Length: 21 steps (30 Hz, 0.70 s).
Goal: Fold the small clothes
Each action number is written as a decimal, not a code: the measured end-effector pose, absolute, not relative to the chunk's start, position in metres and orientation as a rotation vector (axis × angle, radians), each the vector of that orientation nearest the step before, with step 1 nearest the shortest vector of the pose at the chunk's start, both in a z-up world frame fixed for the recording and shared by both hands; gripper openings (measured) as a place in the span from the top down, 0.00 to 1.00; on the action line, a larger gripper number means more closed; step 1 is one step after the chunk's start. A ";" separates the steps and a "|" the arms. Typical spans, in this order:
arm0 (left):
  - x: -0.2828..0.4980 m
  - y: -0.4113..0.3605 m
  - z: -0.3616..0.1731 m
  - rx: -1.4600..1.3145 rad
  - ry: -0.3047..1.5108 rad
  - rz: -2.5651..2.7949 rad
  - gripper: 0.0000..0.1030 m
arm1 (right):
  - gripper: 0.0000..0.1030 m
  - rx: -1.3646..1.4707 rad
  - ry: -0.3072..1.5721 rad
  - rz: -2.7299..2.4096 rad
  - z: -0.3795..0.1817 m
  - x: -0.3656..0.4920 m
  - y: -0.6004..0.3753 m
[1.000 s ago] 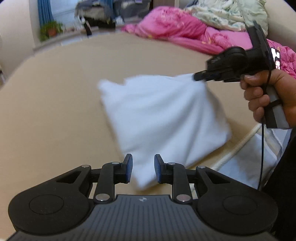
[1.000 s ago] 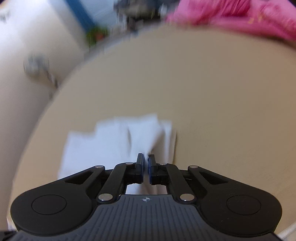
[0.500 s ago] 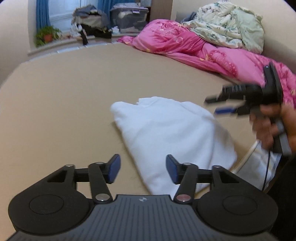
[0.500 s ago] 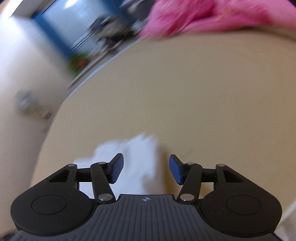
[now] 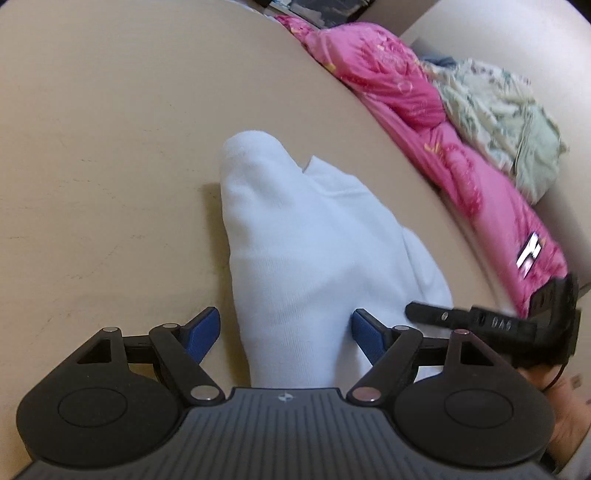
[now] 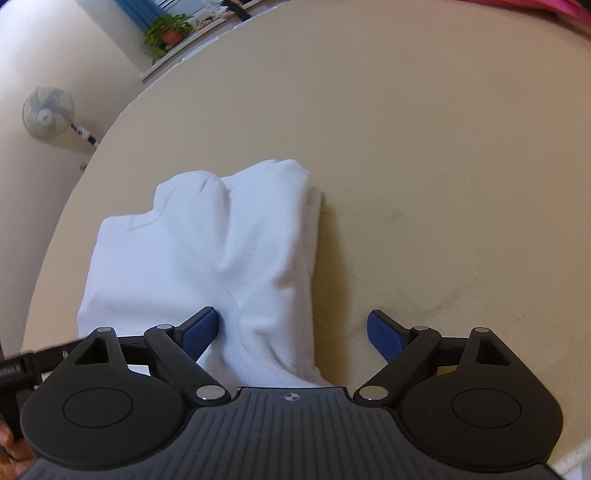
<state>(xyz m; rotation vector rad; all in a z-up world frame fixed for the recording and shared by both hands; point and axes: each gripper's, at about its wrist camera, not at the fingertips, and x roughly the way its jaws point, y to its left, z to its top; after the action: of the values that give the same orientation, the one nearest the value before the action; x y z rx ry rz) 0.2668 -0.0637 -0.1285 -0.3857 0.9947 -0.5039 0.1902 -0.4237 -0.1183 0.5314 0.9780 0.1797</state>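
A folded white garment (image 5: pixel 295 251) lies on the beige bed surface (image 5: pixel 110 147). My left gripper (image 5: pixel 284 332) hangs low over its near left edge, jaws opening, blue pads apart on either side of the cloth without pressing it. My right gripper (image 6: pixel 295 332) is over the near right edge of the same white garment (image 6: pixel 207 251), jaws opening wide, the cloth's edge between them but not gripped. In the left wrist view the right gripper's black fingers (image 5: pixel 443 317) show at the lower right.
A pink quilt (image 5: pixel 424 122) and a pale floral blanket (image 5: pixel 498 122) are heaped along the bed's far side. A wall fan (image 6: pixel 46 116) and a potted plant (image 6: pixel 166 33) on a sill stand beyond the bed's left edge (image 6: pixel 74 177).
Both grippers have let go of the garment, opened wide and dropped closer to it. The garment now lies flat and folded. The left gripper swung and rolled, so its view is tilted.
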 end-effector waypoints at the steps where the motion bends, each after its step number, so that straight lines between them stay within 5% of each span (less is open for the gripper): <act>1: 0.270 -0.063 -0.131 -0.411 0.997 -0.503 0.20 | 0.19 0.524 0.977 0.179 -0.115 0.195 -0.419; 2: 0.273 -0.062 -0.132 -0.429 0.997 -0.505 0.23 | 0.24 0.522 0.968 0.183 -0.116 0.199 -0.415; 3: 0.275 -0.063 -0.133 -0.439 0.995 -0.509 0.34 | 0.48 0.535 0.962 0.207 -0.116 0.207 -0.413; 4: 0.277 -0.064 -0.133 -0.436 0.996 -0.500 0.42 | 0.56 0.564 0.962 0.233 -0.117 0.208 -0.411; 7: 0.276 -0.068 -0.119 -0.391 0.971 -0.492 0.63 | 0.68 0.528 0.942 0.191 -0.112 0.210 -0.397; 10: 0.273 -0.066 -0.081 -0.300 0.904 -0.445 0.65 | 0.75 0.559 0.885 0.184 -0.100 0.210 -0.390; 15: 0.271 -0.012 -0.027 -0.263 0.739 -0.401 0.63 | 0.76 0.602 0.674 0.314 -0.066 0.216 -0.355; 17: 0.271 0.012 -0.014 -0.268 0.710 -0.391 0.55 | 0.75 0.605 0.614 0.375 -0.055 0.219 -0.339; 18: 0.273 0.026 -0.008 -0.267 0.702 -0.353 0.42 | 0.73 0.590 0.597 0.397 -0.052 0.221 -0.331; 19: 0.274 0.040 -0.003 -0.262 0.703 -0.278 0.31 | 0.69 0.558 0.586 0.403 -0.049 0.223 -0.322; 21: 0.271 0.068 0.006 -0.276 0.698 -0.123 0.30 | 0.47 0.491 0.615 0.350 -0.051 0.225 -0.312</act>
<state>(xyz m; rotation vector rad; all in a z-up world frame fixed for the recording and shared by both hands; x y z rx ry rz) 0.2714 0.0679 0.0057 -0.2756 0.6981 -0.1232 0.2254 -0.3117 -0.0511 0.4908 0.6150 0.3502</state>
